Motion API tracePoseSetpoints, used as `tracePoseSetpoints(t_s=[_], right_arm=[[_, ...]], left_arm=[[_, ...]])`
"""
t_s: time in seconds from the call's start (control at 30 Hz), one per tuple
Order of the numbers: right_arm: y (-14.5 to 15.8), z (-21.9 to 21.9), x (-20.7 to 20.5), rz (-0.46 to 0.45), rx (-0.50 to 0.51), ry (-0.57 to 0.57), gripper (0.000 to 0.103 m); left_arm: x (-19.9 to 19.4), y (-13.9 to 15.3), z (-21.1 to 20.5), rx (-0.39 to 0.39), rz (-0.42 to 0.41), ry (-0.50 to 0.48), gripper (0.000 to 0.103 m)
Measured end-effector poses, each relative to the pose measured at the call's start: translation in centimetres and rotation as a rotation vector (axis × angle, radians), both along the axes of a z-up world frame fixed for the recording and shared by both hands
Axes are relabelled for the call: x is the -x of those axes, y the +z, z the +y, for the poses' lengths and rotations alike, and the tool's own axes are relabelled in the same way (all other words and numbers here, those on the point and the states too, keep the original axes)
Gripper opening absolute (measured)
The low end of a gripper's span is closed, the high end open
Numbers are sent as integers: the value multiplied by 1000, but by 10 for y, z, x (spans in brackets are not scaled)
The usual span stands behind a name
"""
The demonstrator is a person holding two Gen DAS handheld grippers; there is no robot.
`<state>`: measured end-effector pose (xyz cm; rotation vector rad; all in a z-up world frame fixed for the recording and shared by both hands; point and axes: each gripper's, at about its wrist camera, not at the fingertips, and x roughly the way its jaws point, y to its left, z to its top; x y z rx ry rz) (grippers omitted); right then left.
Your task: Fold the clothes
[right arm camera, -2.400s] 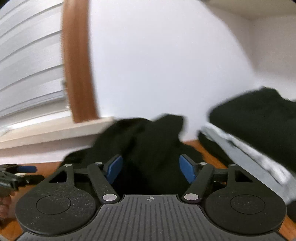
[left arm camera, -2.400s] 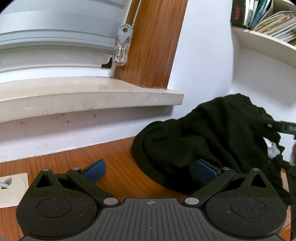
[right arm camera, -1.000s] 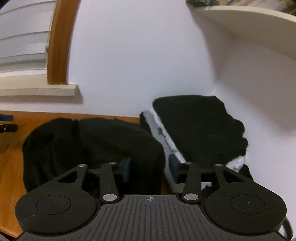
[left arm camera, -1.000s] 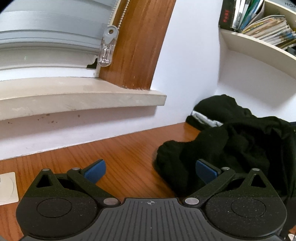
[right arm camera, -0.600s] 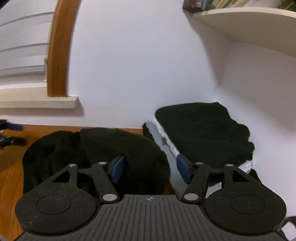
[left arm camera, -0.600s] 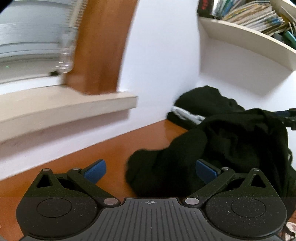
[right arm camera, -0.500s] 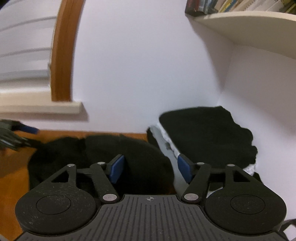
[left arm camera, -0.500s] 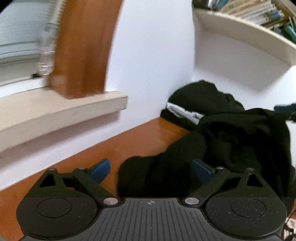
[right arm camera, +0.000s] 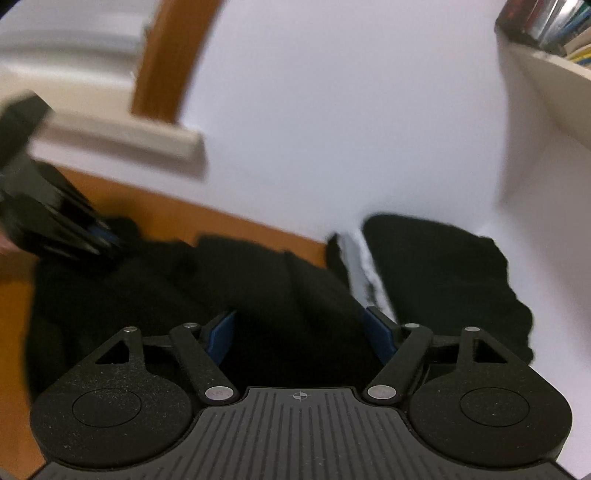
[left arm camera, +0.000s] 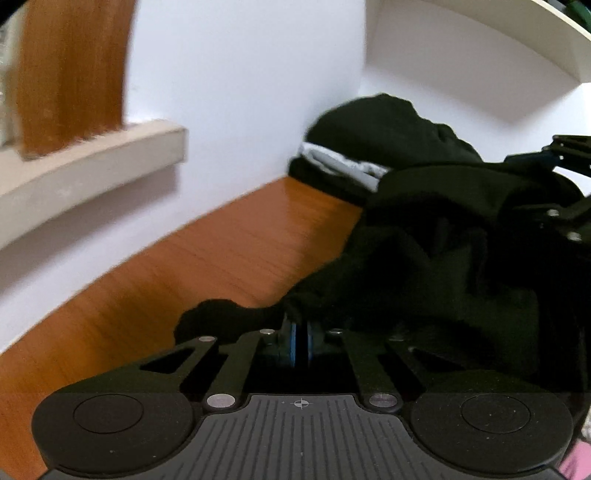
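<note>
A crumpled black garment (left arm camera: 443, 251) lies on the wooden tabletop (left arm camera: 221, 251). My left gripper (left arm camera: 299, 341) is at its near left edge, and its blue pads are pressed together with a fold of the black cloth pinched at the tips. In the right wrist view the same garment (right arm camera: 207, 288) fills the lower middle. My right gripper (right arm camera: 301, 332) hangs over it with its jaws apart; cloth lies under and between the pads, which do not press on it. The left gripper (right arm camera: 99, 234) shows at the garment's left end, and the right gripper (left arm camera: 554, 192) at its far right.
A stack of folded clothes (right arm camera: 436, 266), black on top with a grey-white layer, sits in the corner against the white wall. A pale window sill (left arm camera: 92, 158) juts out on the left. A shelf with books (right arm camera: 546, 33) hangs above the corner.
My left gripper moved in to the garment's edge and closed on it. My right gripper opened wider, rolled, and came down over the garment's other side.
</note>
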<state>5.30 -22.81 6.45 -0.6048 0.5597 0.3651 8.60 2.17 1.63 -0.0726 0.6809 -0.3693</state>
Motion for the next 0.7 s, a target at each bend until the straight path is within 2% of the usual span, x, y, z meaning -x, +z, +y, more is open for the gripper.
tracePoseSetpoints(t_s=[0.03,0.1,0.17,0.33,0.6,0.7], right_arm=[[-1,-2,-2,10,-2,-5,62],[-2,-4,-4,12,-6,-12,29],[2,-3,-1,-38,-22,-24,23],[21,29,14,-124,-88,50,19],[68,102,58,-303,-224,216,12],[78,113,63,-308,-250,229,10]], left_arm=[[5,1,5,6,-9,13,4],[16,5,18,22,-29,38,4],[29,10,30,41,-44,52,4],[77,36,67,28,-113,127,4],[168,105,157,39,-265,302,4],[192,115,171,33,-282,312,4]])
